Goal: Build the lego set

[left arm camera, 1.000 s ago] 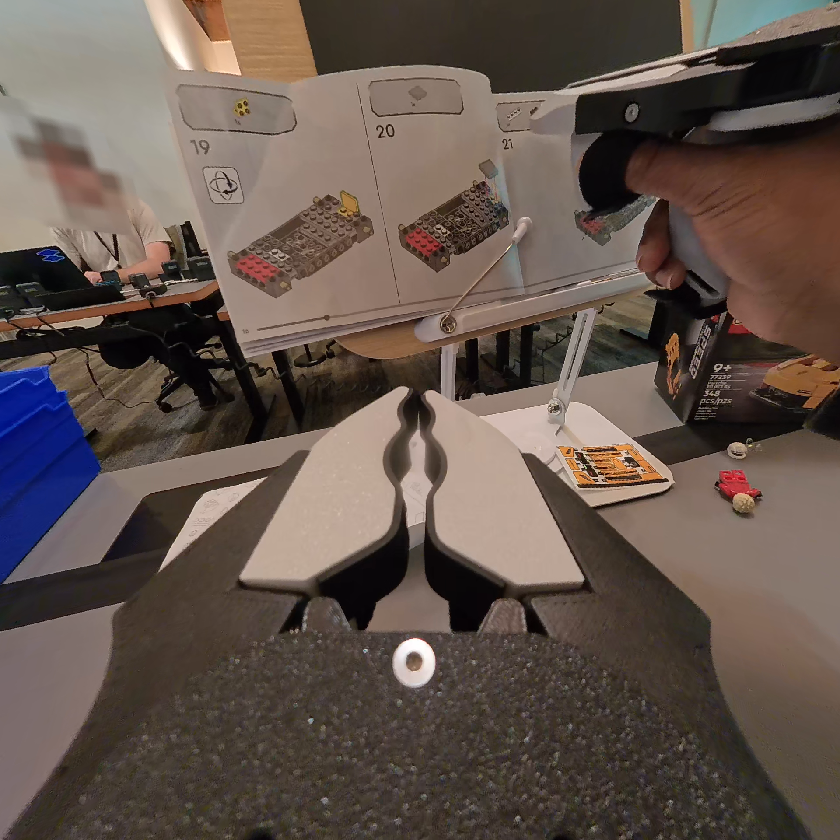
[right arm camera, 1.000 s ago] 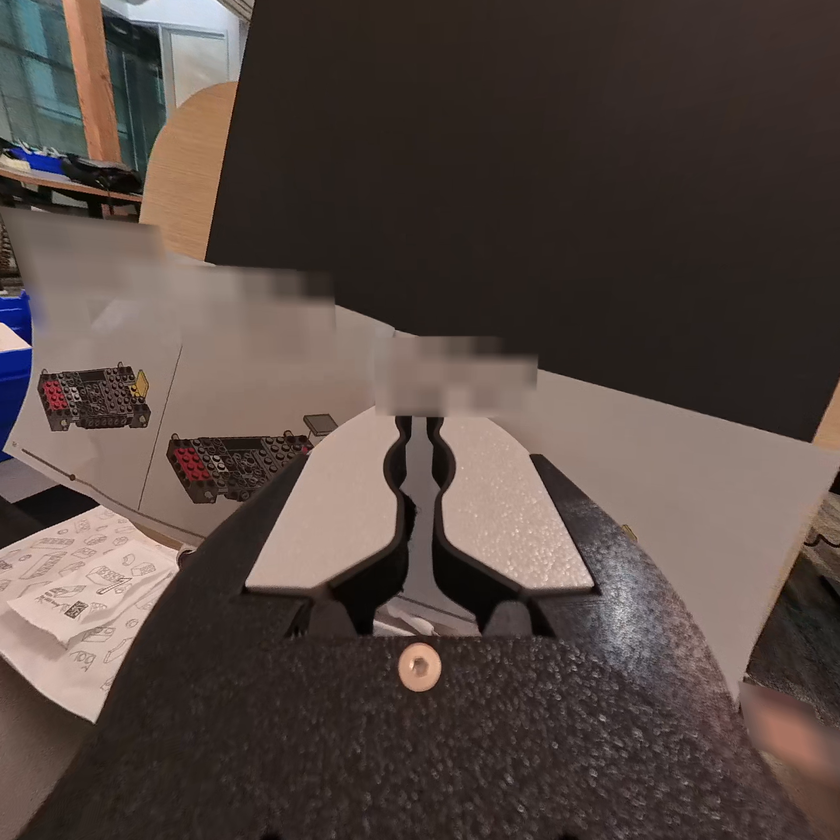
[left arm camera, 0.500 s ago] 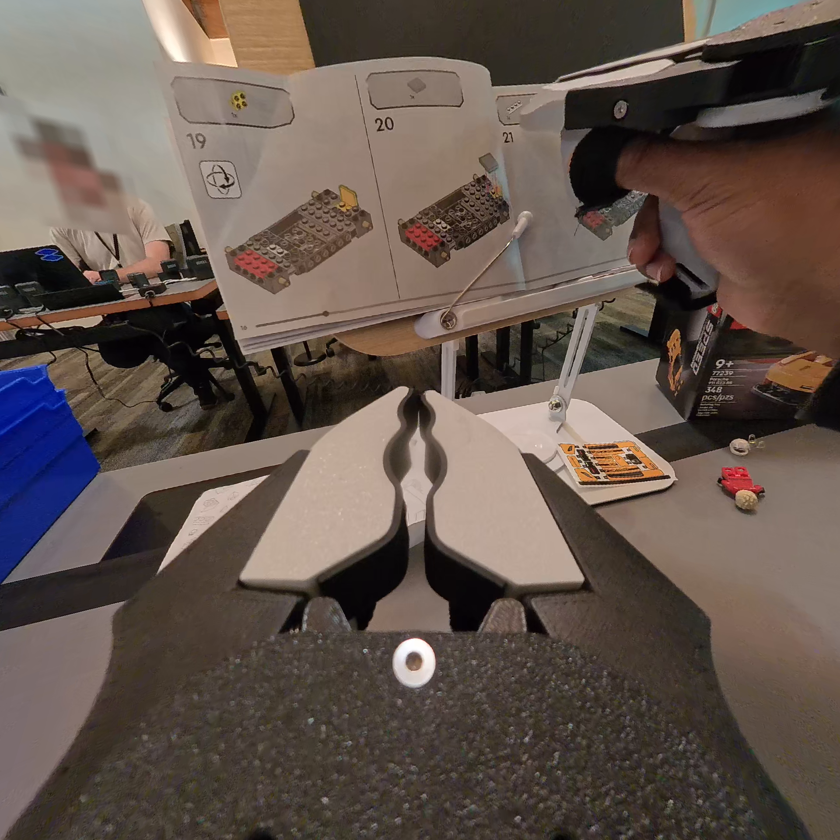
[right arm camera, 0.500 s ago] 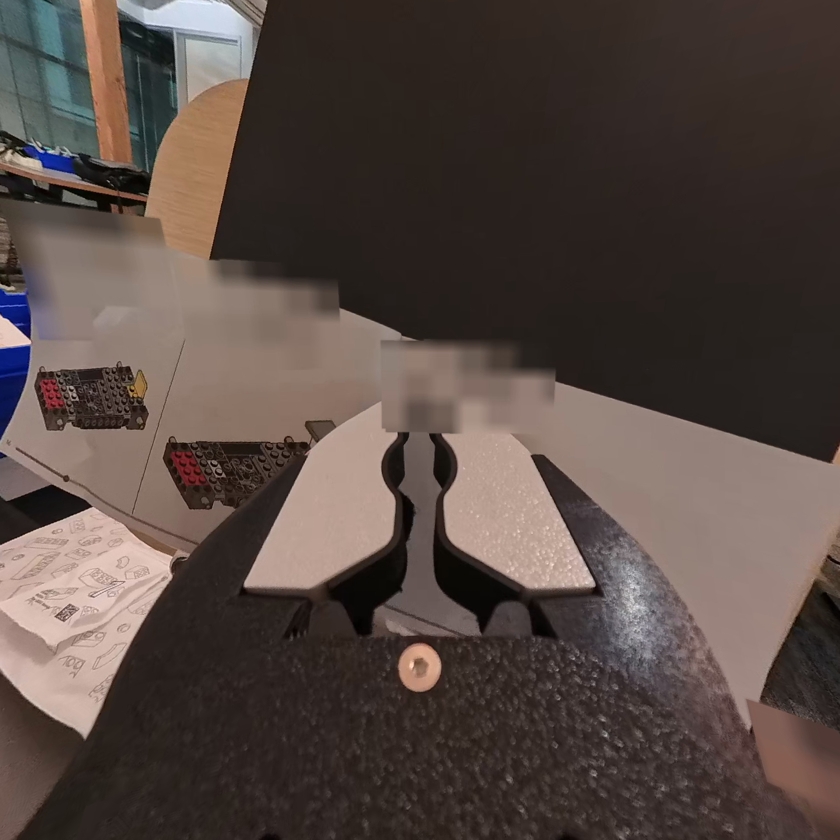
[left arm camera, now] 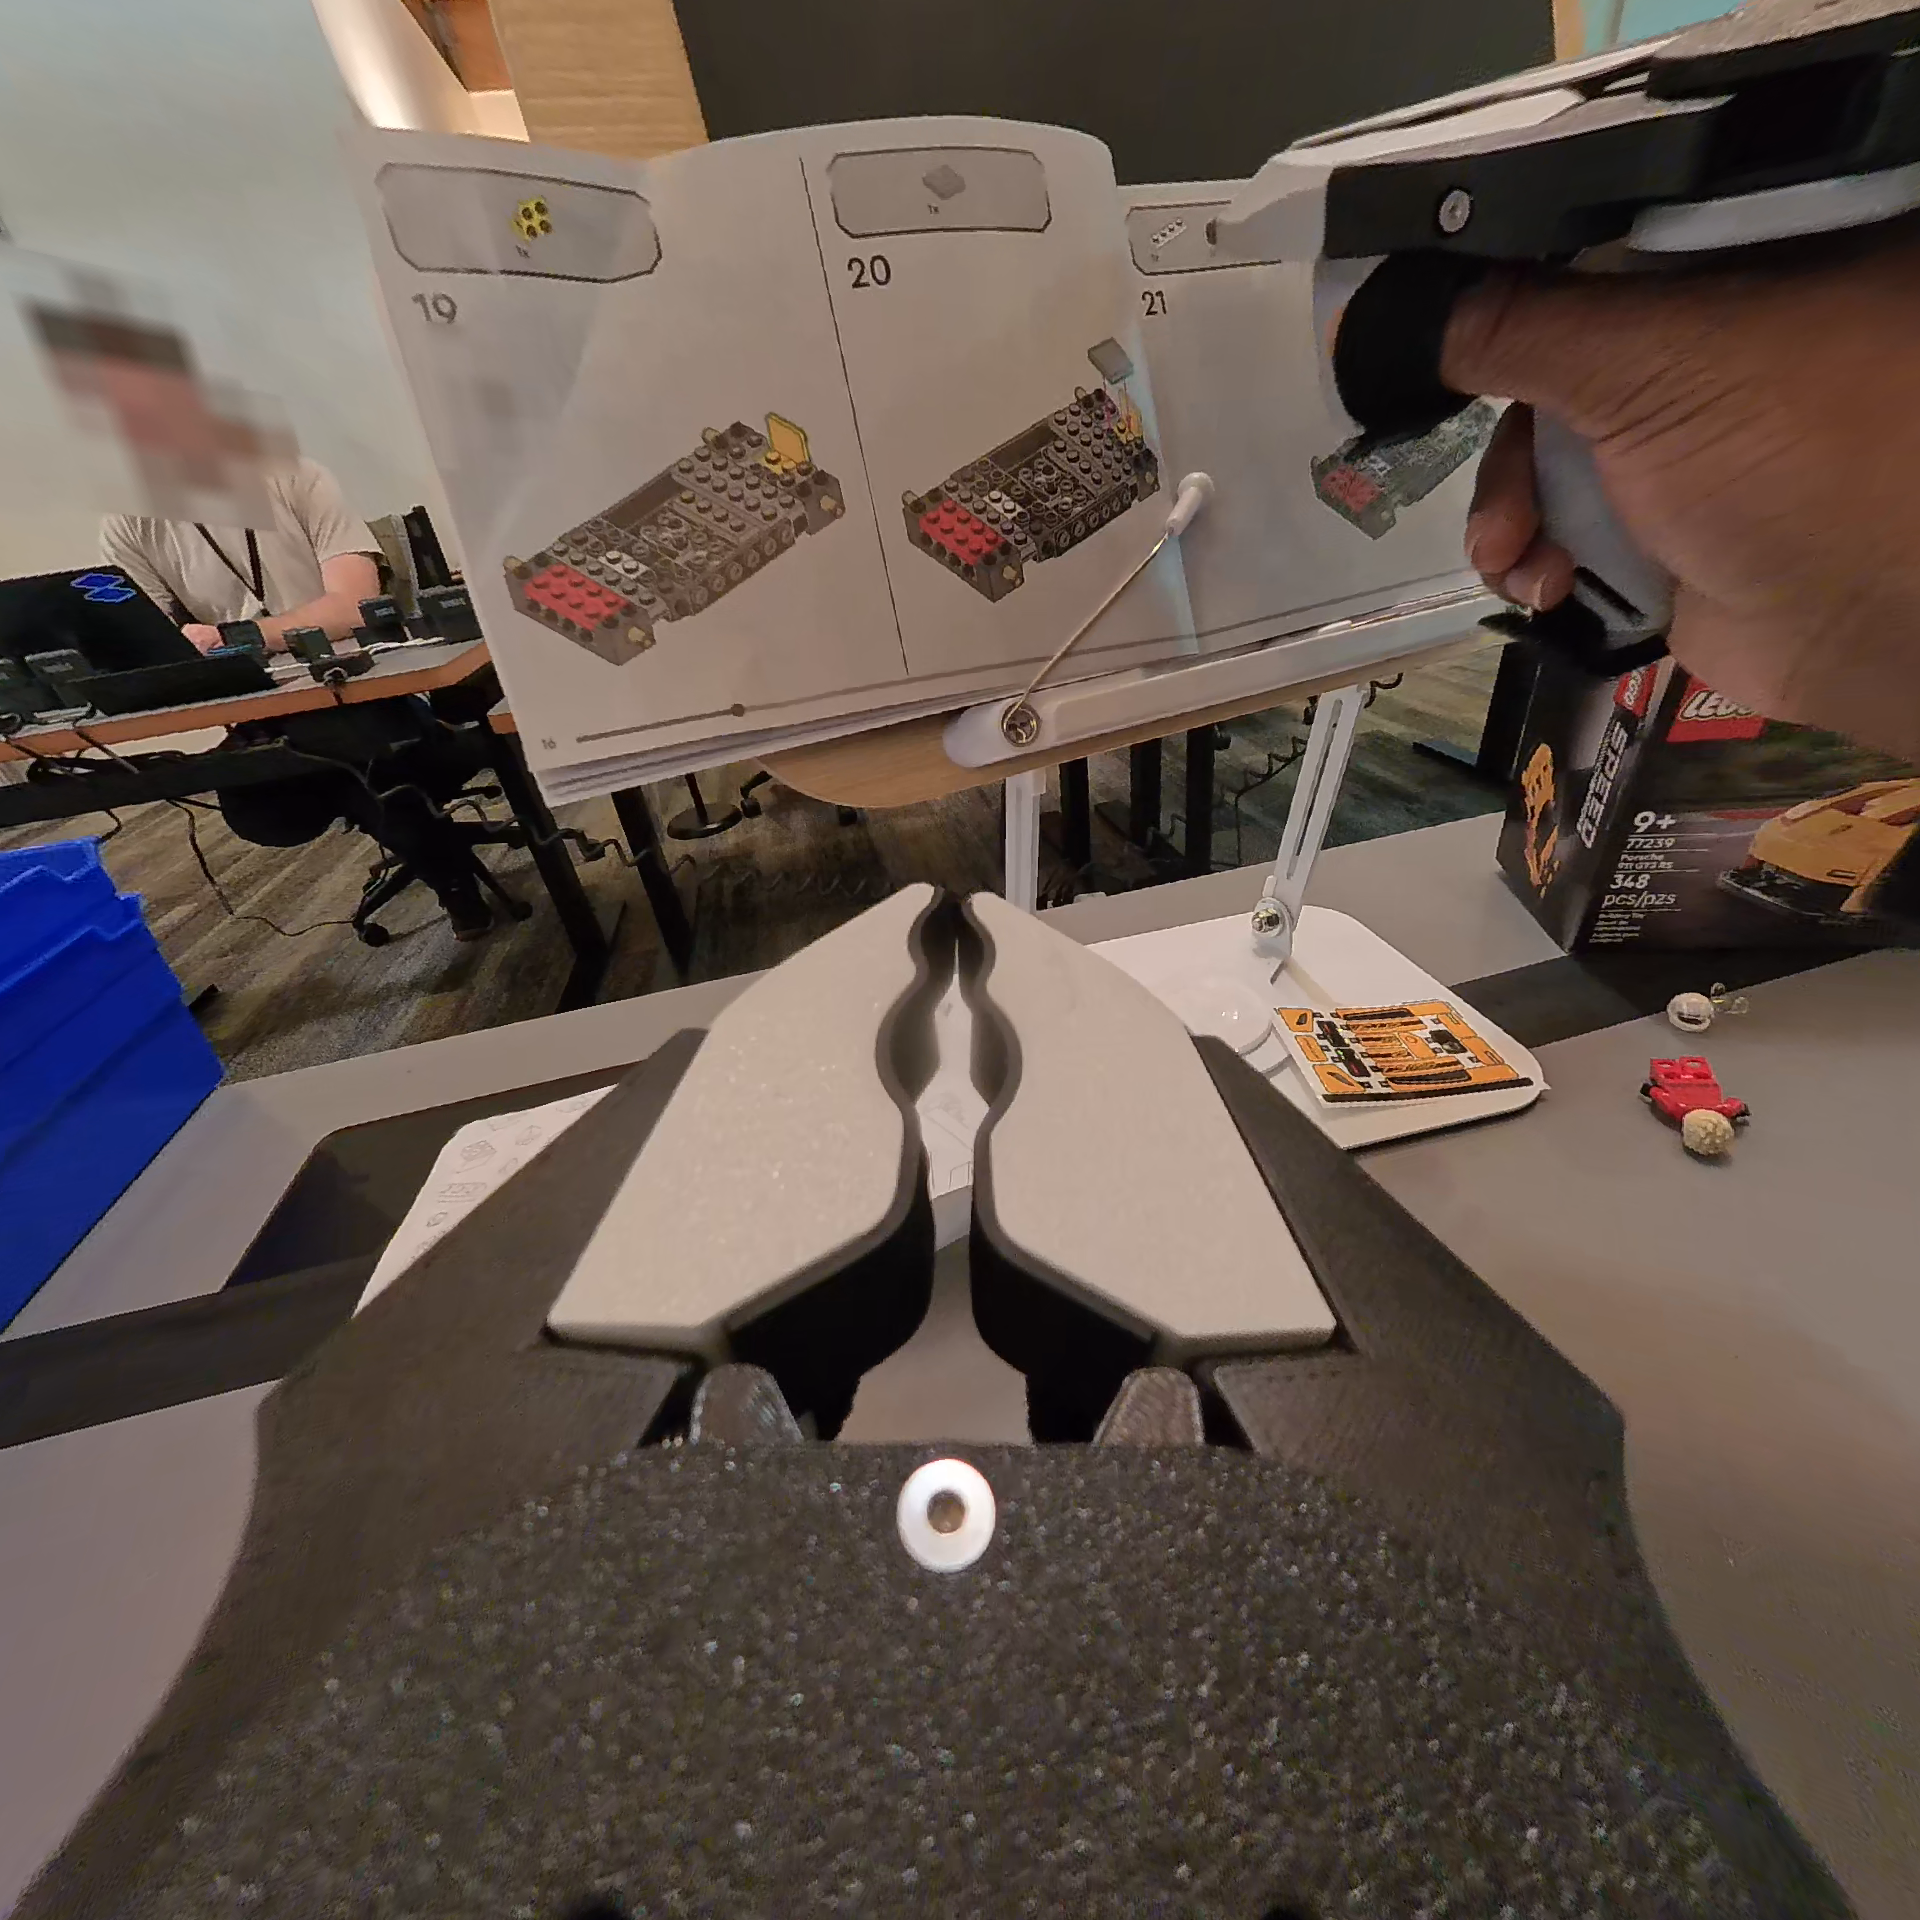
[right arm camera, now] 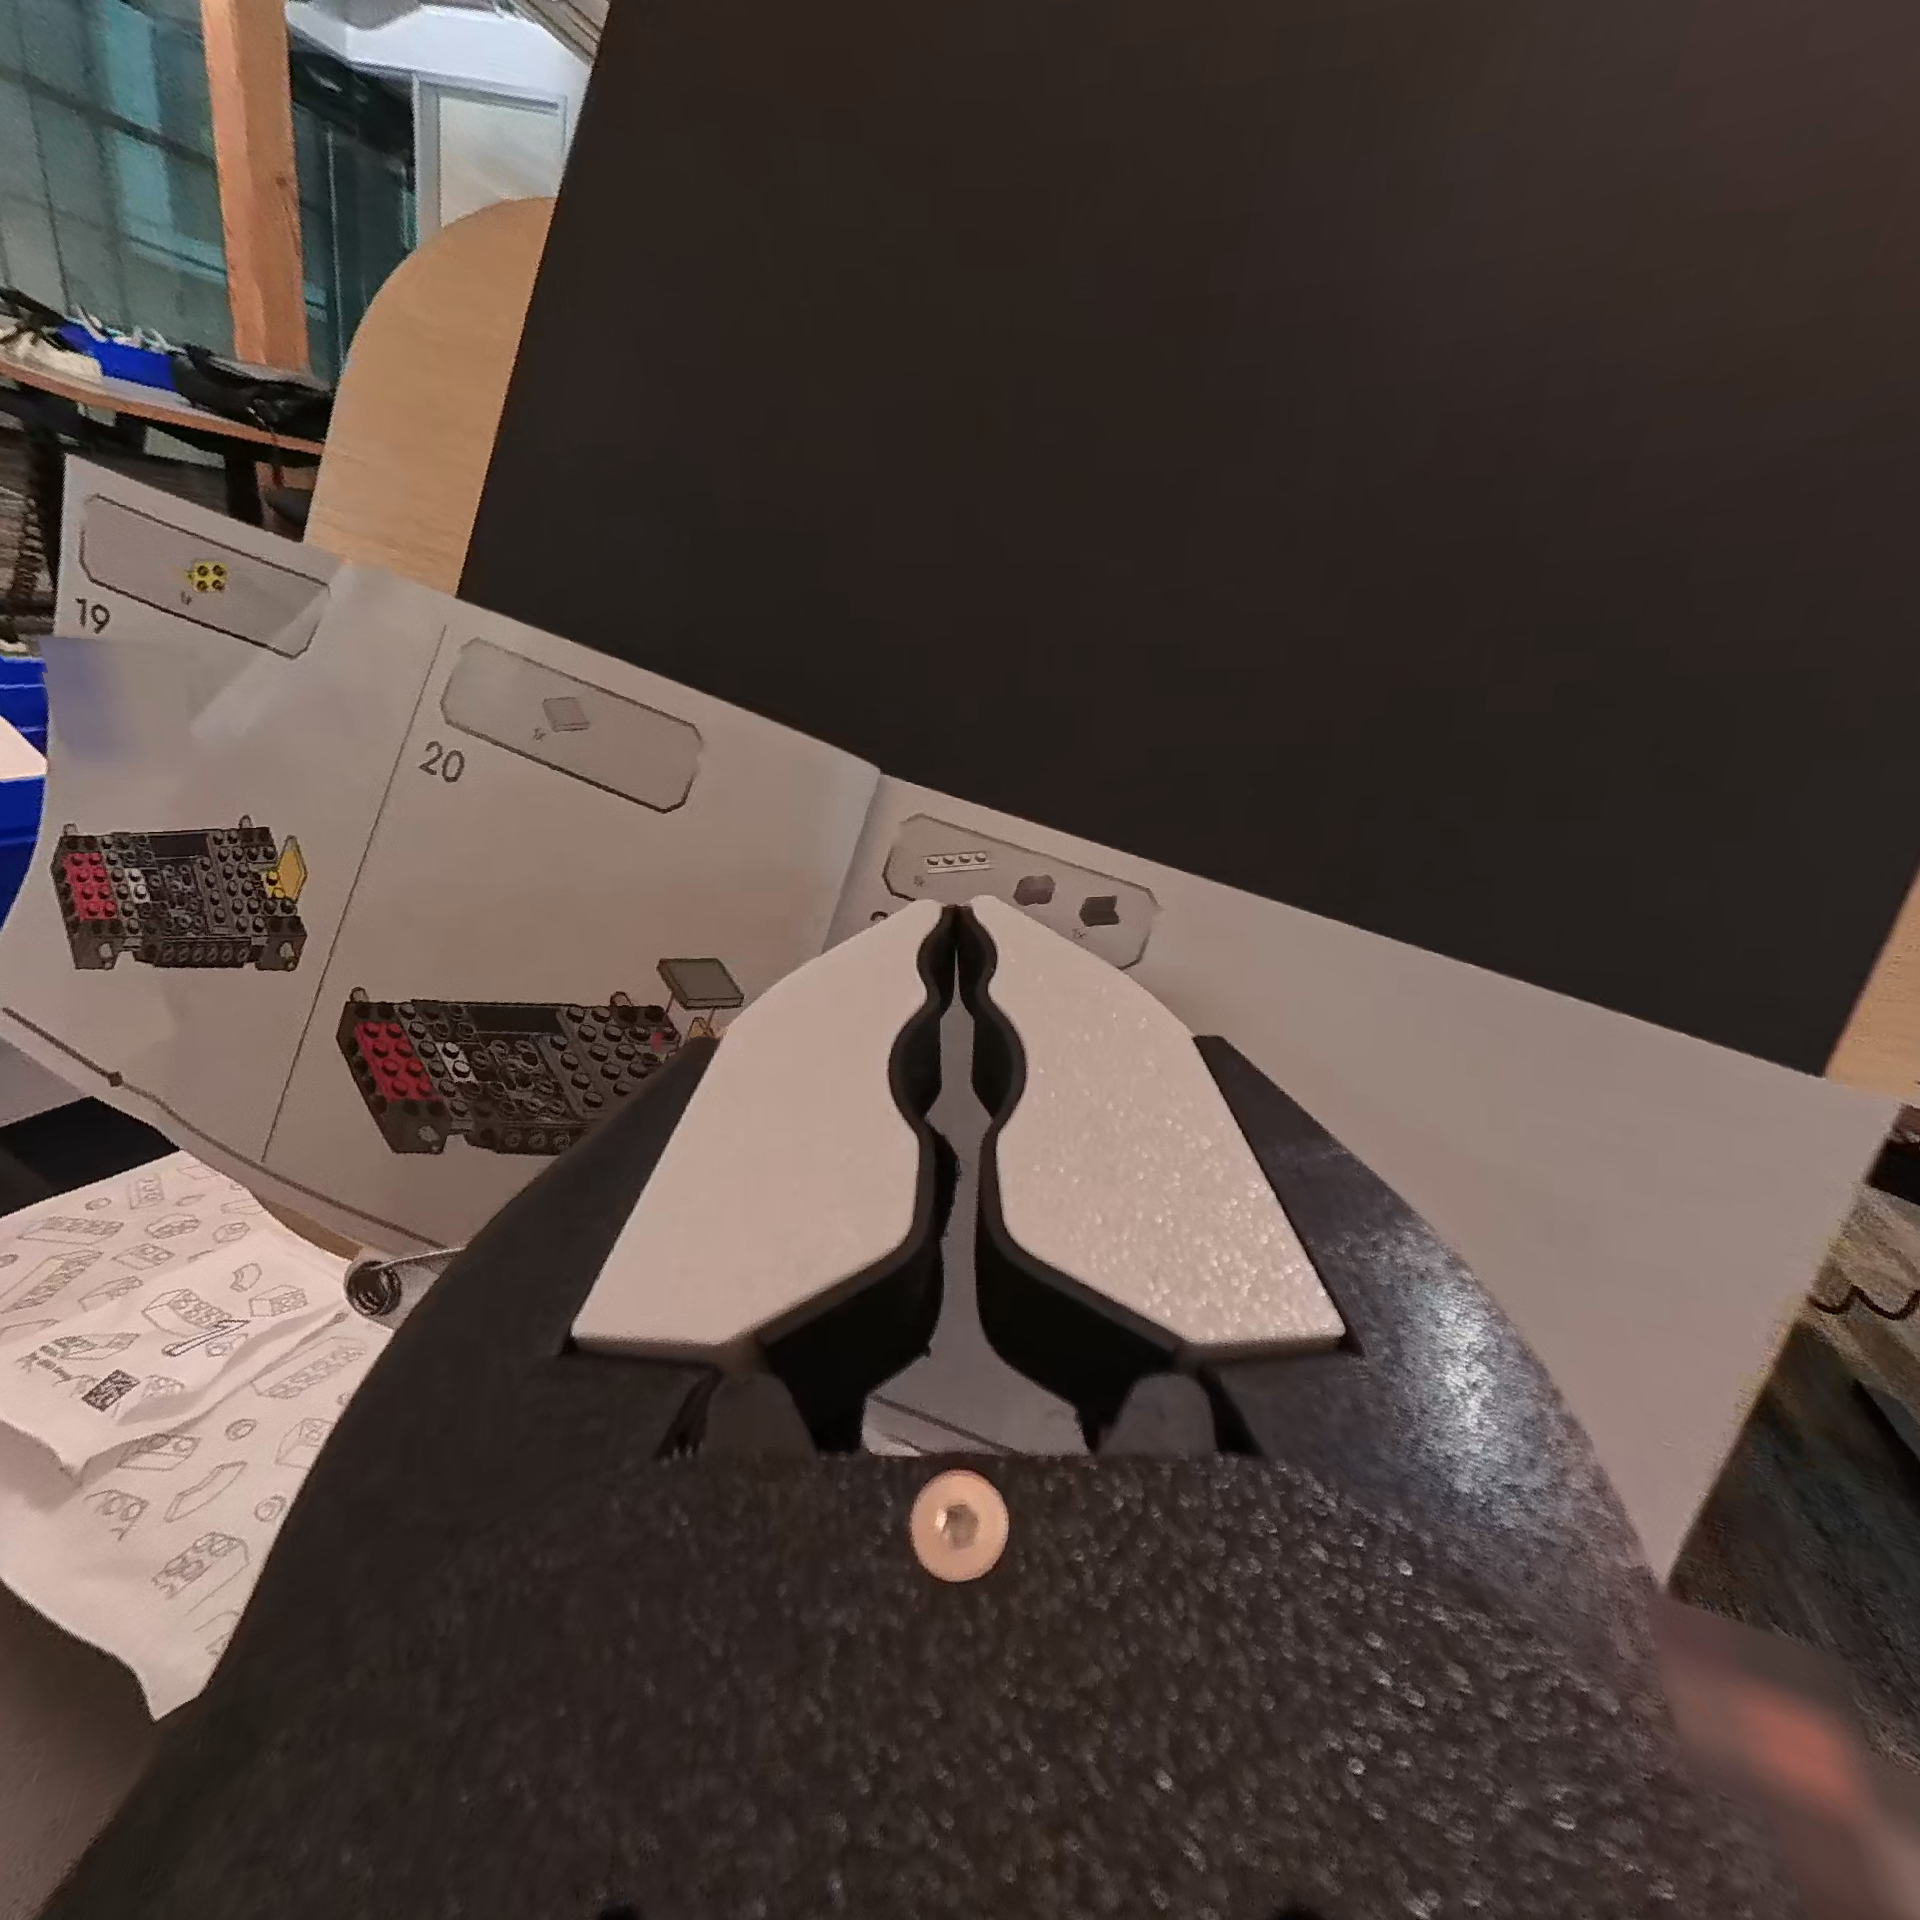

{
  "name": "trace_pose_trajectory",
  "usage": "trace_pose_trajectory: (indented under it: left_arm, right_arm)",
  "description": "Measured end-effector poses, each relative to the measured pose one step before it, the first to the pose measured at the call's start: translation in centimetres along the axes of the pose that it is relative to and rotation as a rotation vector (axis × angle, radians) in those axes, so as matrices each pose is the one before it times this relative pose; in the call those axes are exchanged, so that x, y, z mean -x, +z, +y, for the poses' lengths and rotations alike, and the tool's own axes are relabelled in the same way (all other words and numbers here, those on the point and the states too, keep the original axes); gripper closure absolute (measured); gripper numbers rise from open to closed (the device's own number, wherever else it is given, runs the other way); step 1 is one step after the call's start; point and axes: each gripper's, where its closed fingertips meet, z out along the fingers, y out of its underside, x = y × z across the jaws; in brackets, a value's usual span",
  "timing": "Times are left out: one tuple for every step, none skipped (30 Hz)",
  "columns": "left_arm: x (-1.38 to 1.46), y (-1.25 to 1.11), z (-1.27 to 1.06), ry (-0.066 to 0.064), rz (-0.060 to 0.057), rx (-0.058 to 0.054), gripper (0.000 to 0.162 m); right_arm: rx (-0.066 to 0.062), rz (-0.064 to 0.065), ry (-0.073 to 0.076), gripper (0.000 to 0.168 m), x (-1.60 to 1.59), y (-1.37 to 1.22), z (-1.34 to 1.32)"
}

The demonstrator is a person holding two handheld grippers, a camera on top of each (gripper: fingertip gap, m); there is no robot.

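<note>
Behind the grey desk [left arm camera: 1558,1351] stands the booklet [left arm camera: 727,416]; the right tool [right arm camera: 957,914], pressed together on its 12 o'clock page, is nearer than the left tool [left arm camera: 951,902], pressed together, empty.

On the table [left arm camera: 1558,1351] before me the instruction booklet [left arm camera: 831,436] sits on its stand [left arm camera: 1226,935], the sticker sheet [left arm camera: 1392,1049] on the stand's base, the set box [left arm camera: 1704,831] to their right.
</note>
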Motion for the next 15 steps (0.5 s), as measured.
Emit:
trace_pose_trajectory:
  left_arm:
    - [-0.016,0.012,0.033,0.0003,0.0009,0.0010,0.162]
    - [-0.025,0.003,0.026,-0.0002,0.0007,0.0006,0.162]
    - [-0.009,0.007,0.005,0.0001,0.0006,0.0004,0.162]
    - [-0.006,-0.001,0.011,0.0004,0.0006,0.0001,0.162]
    - [0.011,-0.003,-0.008,0.0001,0.0002,-0.0007,0.162]
    - [0.016,-0.012,-0.009,-0.0004,-0.0004,-0.0008,0.162]
    - [0.024,-0.005,-0.009,-0.0006,-0.0004,-0.0001,0.162]
    - [0.018,-0.007,-0.010,-0.0005,-0.0007,-0.0001,0.162]
    - [0.014,-0.002,-0.010,-0.0003,-0.0003,-0.0009,0.162]
    - [-0.006,0.001,0.008,-0.0003,0.0002,-0.0002,0.162]
    - [-0.001,0.011,-0.002,-0.0002,-0.0001,-0.0002,0.162]
    - [-0.019,-0.003,0.001,-0.0001,0.0006,0.0001,0.162]
    - [-0.012,-0.001,-0.008,-0.0003,0.0009,0.0001,0.162]
    - [0.002,-0.004,-0.020,-0.0003,-0.0001,-0.0008,0.162]
    - [0.018,-0.014,-0.015,-0.0002,-0.0004,-0.0005,0.162]
  right_arm:
    - [-0.0002,0.0018,0.0004,0.168,-0.143,-0.070,-0.041]
    - [0.0008,0.0026,0.0005,0.168,-0.153,-0.063,-0.025]
    - [-0.0001,0.0013,0.0012,0.168,-0.132,-0.066,-0.018]
    - [0.0003,0.0012,0.0008,0.168,-0.116,-0.059,-0.027]
    - [-0.0006,0.0024,-0.0005,0.168,-0.112,-0.052,-0.036]
    - [-0.0009,0.0002,-0.0001,0.168,-0.061,-0.054,-0.055]
    - [-0.0001,0.0003,-0.0001,0.168,-0.034,-0.045,-0.041]
    - [0.0000,-0.0007,-0.0009,0.168,0.013,-0.015,-0.046]
    - [0.0015,-0.0043,-0.0004,0.168,0.101,0.009,-0.012]
    - [0.0021,-0.0017,-0.0024,0.168,0.085,0.019,0.010]
    - [0.0017,-0.0015,-0.0040,0.168,0.077,0.020,0.023]
    - [0.0024,-0.0027,-0.0026,0.168,0.077,0.026,0.051]
    - [0.0017,-0.0024,-0.0011,0.168,0.037,0.006,0.052]
    - [0.0024,-0.0036,0.0020,0.168,0.026,-0.005,0.094]
    - [0.0038,-0.0041,0.0058,0.168,0.000,-0.001,0.142]
